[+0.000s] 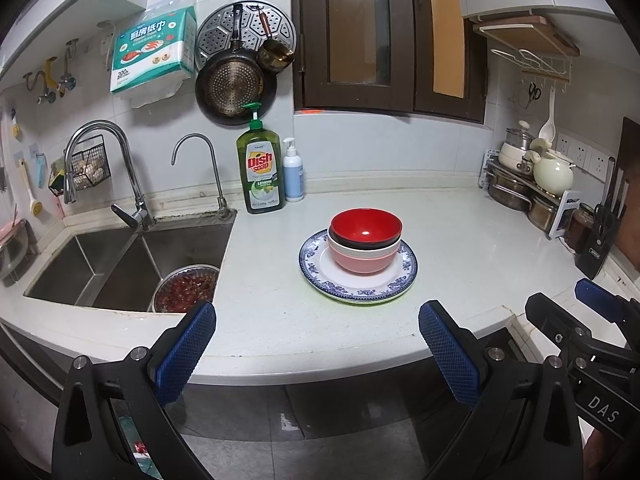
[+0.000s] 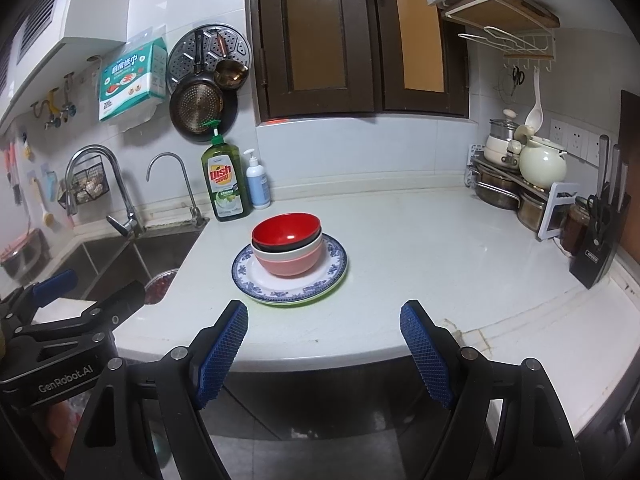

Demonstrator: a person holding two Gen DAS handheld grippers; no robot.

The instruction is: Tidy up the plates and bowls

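- Left gripper spread wide, holding nothing, hovering off the front edge of the white surface, well short of the dishes.
- Right gripper likewise spread wide and empty, also off the front edge of the surface.
- Near the middle of the surface: blue-patterned plate lying on a green-rimmed plate that shows only as an edge beneath.
- On the plates, nested upright: pink bowl at the bottom, with a white rim, then a black rim, then the red bowl on top.
- Behind the stack, against the wall: dish soap bottle with a small pump bottle just beside it.
- To the left: sink, with a metal basin of red contents inside.
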